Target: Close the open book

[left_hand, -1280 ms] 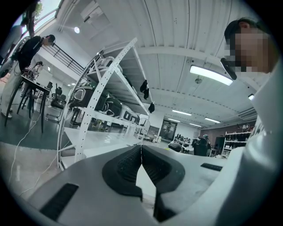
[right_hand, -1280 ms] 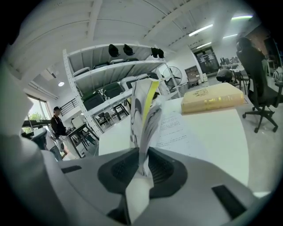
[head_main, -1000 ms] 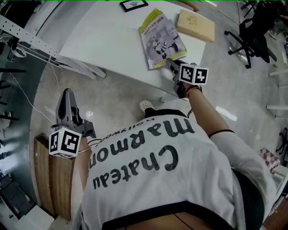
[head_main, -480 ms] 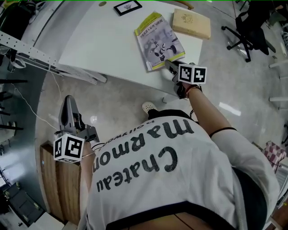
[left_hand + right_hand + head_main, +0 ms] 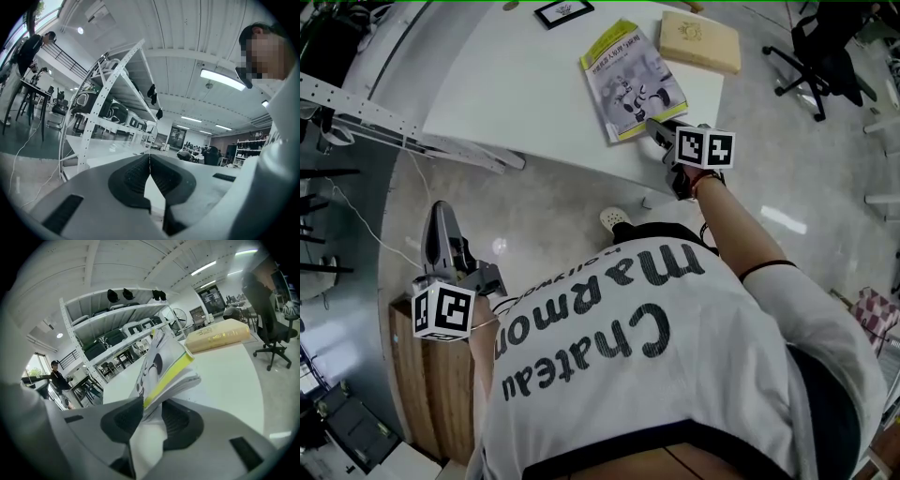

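Observation:
The book [image 5: 633, 80], with a grey cover and a yellow-green edge, lies closed near the front right corner of the white table [image 5: 516, 84]. My right gripper [image 5: 656, 128] is at the book's near corner. In the right gripper view that corner [image 5: 164, 366] sits between the jaws of the right gripper [image 5: 152, 401], which have just been opening; a small gap shows beside the pages, so the pads no longer squeeze it. My left gripper [image 5: 439, 210] hangs low at the left, away from the table. Its jaws meet at the tips [image 5: 150, 157] with nothing between them.
A tan boxed volume [image 5: 700, 39] lies just beyond the book, and a small black frame [image 5: 562, 11] stands at the table's far edge. A black office chair [image 5: 834, 56] is at the right. A white rack [image 5: 384, 117] and a wooden cabinet [image 5: 427, 375] are at the left.
The book stays closed and flat. Both grippers keep their places; only the head view shifts a little.

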`<state>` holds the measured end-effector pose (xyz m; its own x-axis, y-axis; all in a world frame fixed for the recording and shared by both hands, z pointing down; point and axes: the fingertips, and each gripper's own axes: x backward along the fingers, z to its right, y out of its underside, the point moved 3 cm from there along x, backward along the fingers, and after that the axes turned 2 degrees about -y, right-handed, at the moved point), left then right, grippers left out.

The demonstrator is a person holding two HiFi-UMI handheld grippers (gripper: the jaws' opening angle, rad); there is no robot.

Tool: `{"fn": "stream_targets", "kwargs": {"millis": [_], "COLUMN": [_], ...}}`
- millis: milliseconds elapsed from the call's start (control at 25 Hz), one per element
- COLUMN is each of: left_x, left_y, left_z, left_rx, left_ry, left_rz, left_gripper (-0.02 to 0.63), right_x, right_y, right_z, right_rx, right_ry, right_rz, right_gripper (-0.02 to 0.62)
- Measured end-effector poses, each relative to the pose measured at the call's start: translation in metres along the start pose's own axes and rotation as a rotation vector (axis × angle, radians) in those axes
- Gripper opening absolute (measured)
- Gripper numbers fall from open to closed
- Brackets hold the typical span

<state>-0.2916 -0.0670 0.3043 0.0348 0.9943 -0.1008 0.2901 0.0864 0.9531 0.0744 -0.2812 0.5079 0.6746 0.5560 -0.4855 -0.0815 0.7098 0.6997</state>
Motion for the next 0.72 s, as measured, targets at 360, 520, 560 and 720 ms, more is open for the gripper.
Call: {"fn": "stream_targets", "kwargs": {"millis": [360,520,560,720], "left_x": [-0.0012,-0.0009,-0.0010,-0.0016], "left_y": [-0.0008,-0.0013,-0.0014,-0.0013], "left_z": [-0.0025,-0.0059,-0.0061,-0.0055], "left_rx": [-0.002,-0.002,-0.002,-0.001], "left_ry": [0.004,0.000,0.001,0.008], "left_rz": [-0.011,-0.017,-0.016,-0.004], "left_gripper": [0.025,0.025,0.025,0.025], "right_x": [-0.0009,-0.0017,-0.0015,-0.0018], "right_y": [0.0011,0.0016,0.0022,0.0034], "right_z": [0.0027,0.0031,0.0038,0.0057], "right_rx": [0.026,0.032,0.034,0.050], "right_ry": [0.043,0.055,0.058,0.071], "right_rz": [-0.025,-0.035,-0.039,-0.055], "right_gripper": [0.141,0.149,0.150,0.161]}}
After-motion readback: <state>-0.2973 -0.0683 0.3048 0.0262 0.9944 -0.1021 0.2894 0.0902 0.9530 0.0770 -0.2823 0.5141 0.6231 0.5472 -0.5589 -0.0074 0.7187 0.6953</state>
